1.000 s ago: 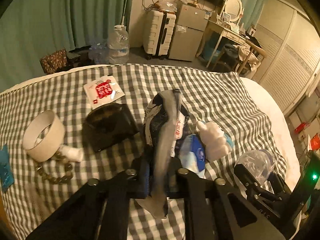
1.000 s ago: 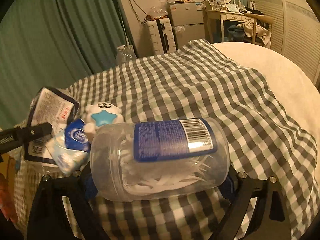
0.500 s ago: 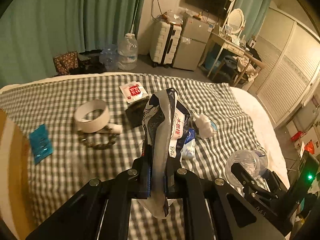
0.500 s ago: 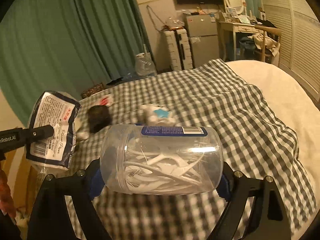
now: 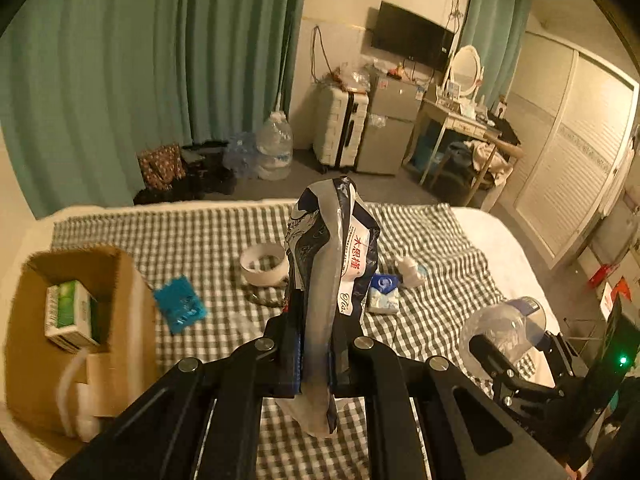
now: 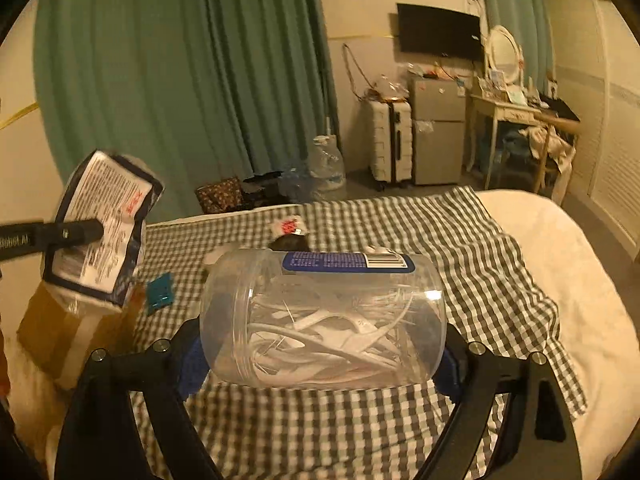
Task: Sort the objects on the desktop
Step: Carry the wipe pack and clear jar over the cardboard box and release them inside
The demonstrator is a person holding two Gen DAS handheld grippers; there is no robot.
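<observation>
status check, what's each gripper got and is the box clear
Left gripper shut on foil pouch. Right gripper clamps clear jar. Cardboard box open, nothing blocking.

I see both views dim and amber-tinted, with heavy fisheye bending and black corners. The brown cardboard box (image 5: 76, 332) at lower left is smeared by motion blur. A small white glare sits on the clear plastic jar (image 6: 324, 320).

Home bedroom: bed (image 6: 560, 280), suitcase (image 5: 340, 128), dressing table (image 5: 460, 124), curtains (image 5: 160, 60).
</observation>
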